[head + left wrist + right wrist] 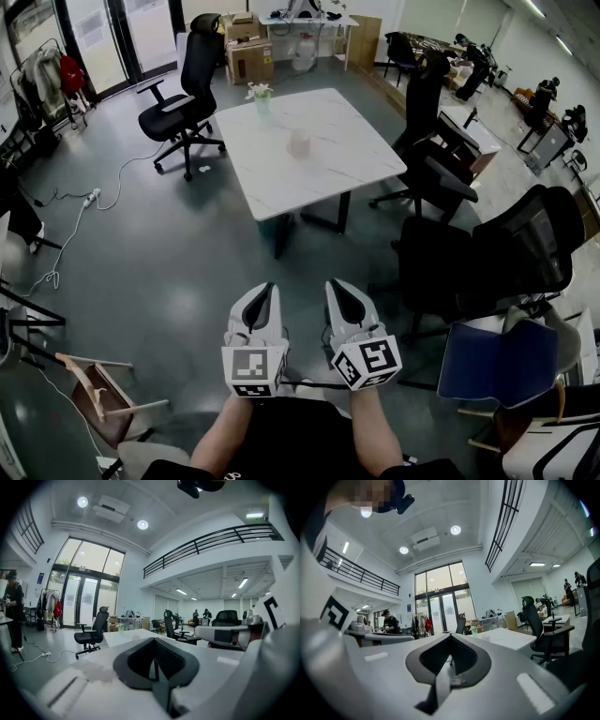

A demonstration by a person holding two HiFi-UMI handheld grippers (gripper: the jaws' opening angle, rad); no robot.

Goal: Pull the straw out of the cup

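A small pinkish cup (pixel 298 142) stands near the middle of a white table (pixel 328 173), far ahead of me. It is too small to make out a straw. The cup also shows tiny in the left gripper view (pixel 136 637) and the right gripper view (pixel 485 637). My left gripper (pixel 265 292) and right gripper (pixel 339 289) hang side by side close to my body, well short of the table. Both have their jaws together with nothing between them (pixel 154 660) (pixel 450 660).
A green vase with flowers (pixel 261 94) sits at the table's far edge. Black office chairs stand left of the table (pixel 183 94) and along its right side (pixel 431 159) (pixel 506 253). A white cable (pixel 84 211) trails over the grey floor at left. A wooden chair (pixel 98 394) lies at my lower left.
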